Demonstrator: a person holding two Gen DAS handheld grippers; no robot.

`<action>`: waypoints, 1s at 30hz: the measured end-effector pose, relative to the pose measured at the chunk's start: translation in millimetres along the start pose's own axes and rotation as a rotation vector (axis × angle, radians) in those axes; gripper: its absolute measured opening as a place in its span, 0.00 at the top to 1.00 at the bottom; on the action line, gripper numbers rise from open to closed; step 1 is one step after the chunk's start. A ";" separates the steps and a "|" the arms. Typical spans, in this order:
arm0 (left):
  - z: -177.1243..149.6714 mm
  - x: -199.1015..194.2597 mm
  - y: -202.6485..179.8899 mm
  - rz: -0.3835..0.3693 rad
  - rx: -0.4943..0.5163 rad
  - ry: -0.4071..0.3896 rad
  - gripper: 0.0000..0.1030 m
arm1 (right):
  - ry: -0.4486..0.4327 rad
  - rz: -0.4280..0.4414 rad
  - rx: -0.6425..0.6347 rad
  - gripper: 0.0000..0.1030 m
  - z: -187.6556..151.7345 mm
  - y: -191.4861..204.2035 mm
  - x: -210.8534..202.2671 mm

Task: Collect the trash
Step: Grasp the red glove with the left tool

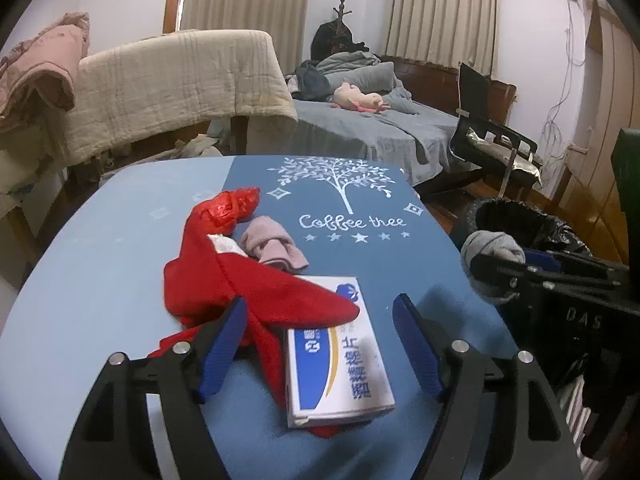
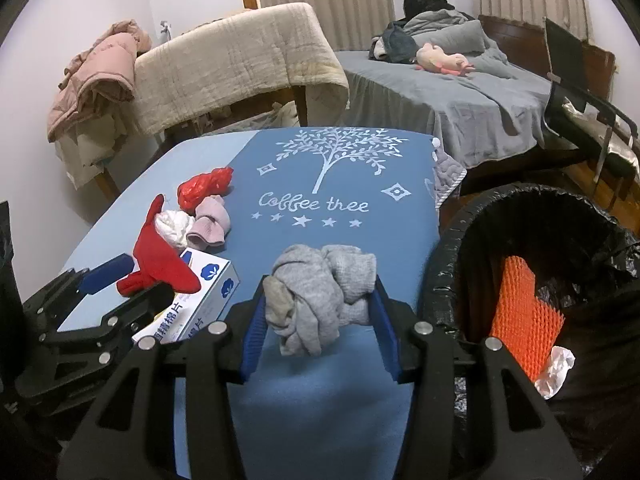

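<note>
A blue bench carries the remaining clutter, with a black-lined bin standing just off its right edge, an orange mesh and white scrap already inside. The right tool grips a balled grey sock above the bench near the bin, so the carry step appears to be in hand; the next move calls for swinging right over the rim and releasing. The left tool hangs wide open around a white-and-blue box partly under a red cloth. Beyond lie a pink sock and a crumpled red bag.
</note>
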State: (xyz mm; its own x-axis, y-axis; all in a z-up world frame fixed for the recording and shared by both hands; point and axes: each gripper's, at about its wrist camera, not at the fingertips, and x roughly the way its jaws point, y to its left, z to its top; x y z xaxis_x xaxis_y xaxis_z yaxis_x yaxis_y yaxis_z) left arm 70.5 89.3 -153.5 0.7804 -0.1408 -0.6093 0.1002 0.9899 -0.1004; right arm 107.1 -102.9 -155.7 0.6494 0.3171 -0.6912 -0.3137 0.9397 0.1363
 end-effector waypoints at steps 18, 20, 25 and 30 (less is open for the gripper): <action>15.3 36.3 51.3 0.086 -0.105 0.050 0.66 | -0.009 0.021 -0.021 0.55 12.4 10.4 9.8; 14.5 32.6 53.1 0.076 -0.106 0.041 0.82 | -0.012 0.021 -0.026 0.55 14.0 11.8 8.7; 17.1 13.6 53.4 0.071 -0.098 0.003 0.92 | -0.022 0.025 -0.026 0.55 16.4 13.5 4.9; 29.6 -14.2 51.4 0.076 -0.087 -0.060 0.93 | -0.053 0.030 -0.024 0.55 21.3 13.6 -6.9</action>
State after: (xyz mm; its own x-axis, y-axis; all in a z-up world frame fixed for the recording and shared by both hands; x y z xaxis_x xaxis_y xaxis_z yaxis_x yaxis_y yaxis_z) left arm 82.9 142.7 -126.7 0.8197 -0.0617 -0.5695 -0.0122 0.9921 -0.1251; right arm 113.1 -89.6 -134.0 0.6751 0.3518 -0.6484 -0.3493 0.9266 0.1390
